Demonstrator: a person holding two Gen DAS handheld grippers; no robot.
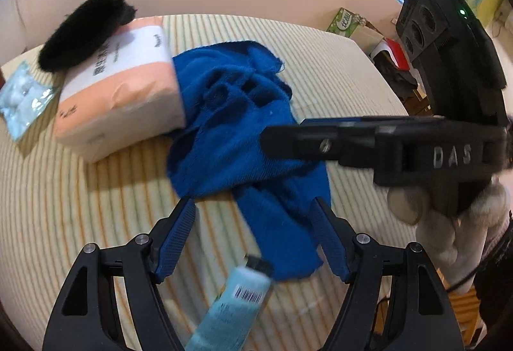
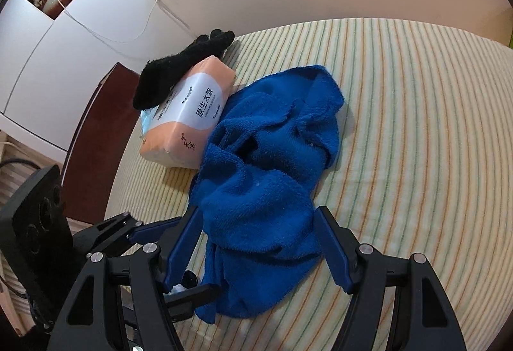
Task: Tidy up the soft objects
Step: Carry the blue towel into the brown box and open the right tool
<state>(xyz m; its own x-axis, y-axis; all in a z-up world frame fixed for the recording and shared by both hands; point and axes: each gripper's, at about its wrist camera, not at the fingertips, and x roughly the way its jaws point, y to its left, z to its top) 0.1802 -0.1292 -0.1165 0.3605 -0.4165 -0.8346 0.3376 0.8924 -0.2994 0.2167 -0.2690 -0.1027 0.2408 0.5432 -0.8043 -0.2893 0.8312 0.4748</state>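
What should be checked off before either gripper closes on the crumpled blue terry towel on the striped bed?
1. Left gripper open: ok, pads apart, nothing pinched.
2. Right gripper open: ok, its fingers straddle the crumpled blue terry towel without pressing it.
3. Towel free of the peach-and-white tissue pack: not ok, the towel lies against the pack's side.
4. Black fuzzy sock out of the way: ok, it rests on top of the pack.
5. Teal tube with barcode clear of the left fingers: cannot tell, it lies blurred between them.
6. Grippers clear of each other: cannot tell, they look close.
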